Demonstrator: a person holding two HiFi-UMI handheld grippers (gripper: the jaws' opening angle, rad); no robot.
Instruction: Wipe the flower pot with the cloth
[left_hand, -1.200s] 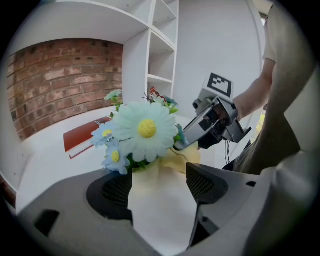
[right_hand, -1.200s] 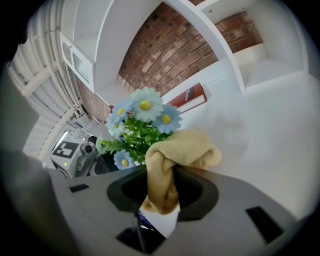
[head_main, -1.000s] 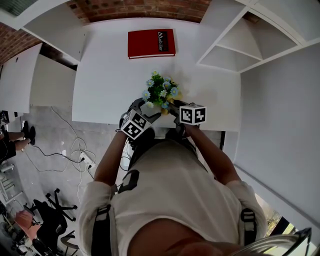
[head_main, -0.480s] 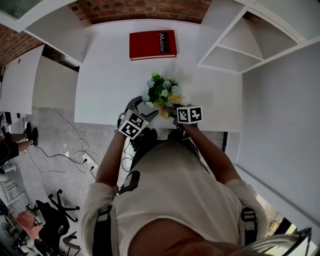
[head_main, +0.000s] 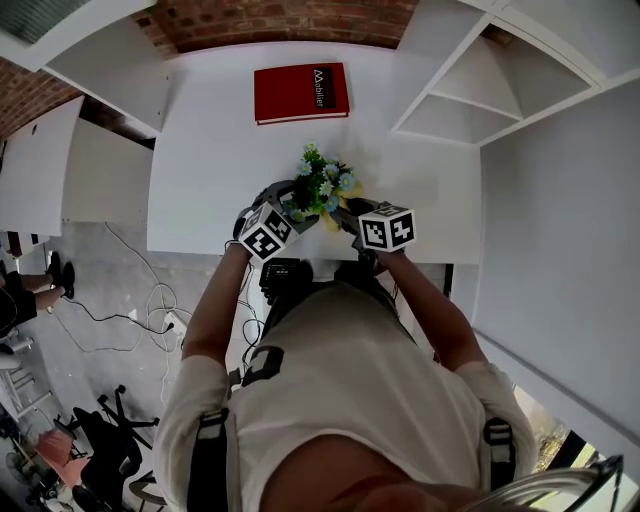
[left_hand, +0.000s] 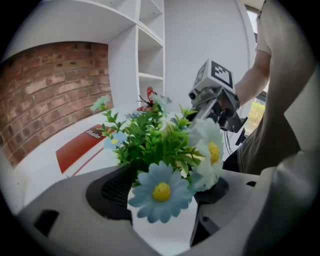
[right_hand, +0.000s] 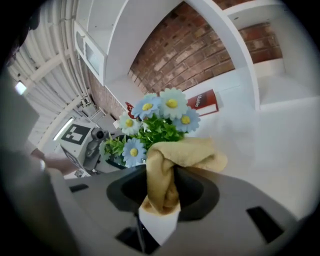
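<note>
Left hand-held gripper (head_main: 283, 204) moved in, clasping flower pot (left_hand: 167, 235); right hand-held gripper (head_main: 341, 216) pinches cloth (right_hand: 172, 160) beside it.

- Can see only a sliver of the flower pot (left_hand: 161, 236) beneath the flowers (left_hand: 161, 192).
- Cannot read the print on the red book (head_main: 301, 92).
- Cannot trace the cloth (right_hand: 167, 167) down inside the jaws of the right gripper (right_hand: 161, 202).

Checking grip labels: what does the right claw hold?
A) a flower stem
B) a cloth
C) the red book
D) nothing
B: the right gripper view shows the yellow cloth pinched between the pads of the right claw.
</note>
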